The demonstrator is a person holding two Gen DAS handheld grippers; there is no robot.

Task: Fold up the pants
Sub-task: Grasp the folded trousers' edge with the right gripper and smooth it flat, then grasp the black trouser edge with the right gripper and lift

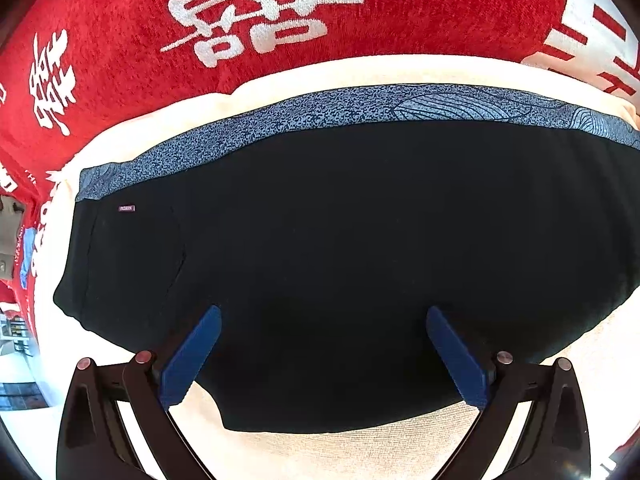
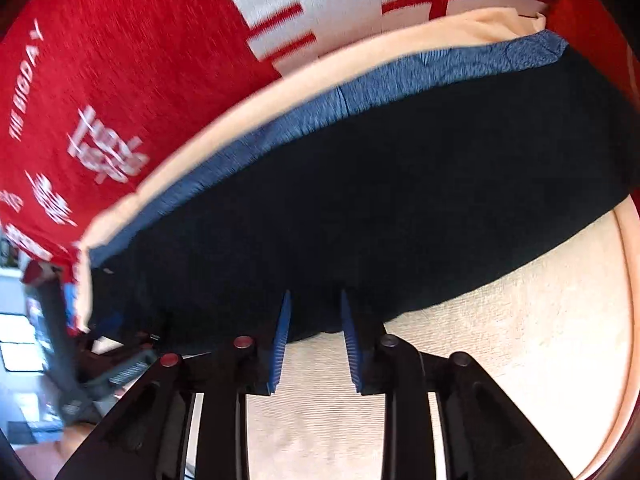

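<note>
The black pants (image 1: 340,240) lie folded flat on a cream cloth (image 1: 360,68), with their blue patterned waistband (image 1: 320,112) along the far edge. A small label (image 1: 126,208) sits near the left corner. My left gripper (image 1: 324,316) hovers over the near part of the pants, its blue fingers (image 1: 192,356) spread wide with nothing between them. In the right wrist view the pants (image 2: 400,200) run diagonally. My right gripper (image 2: 315,310) stands at their near edge, jaws a narrow gap apart, with its fingertips (image 2: 285,312) over the black cloth and not pinching it.
A red blanket (image 1: 120,40) with white characters lies under the cream cloth and beyond it. Bare cream cloth (image 2: 500,340) lies near the right gripper. A blurred dark device (image 2: 80,360) shows at the lower left of the right wrist view.
</note>
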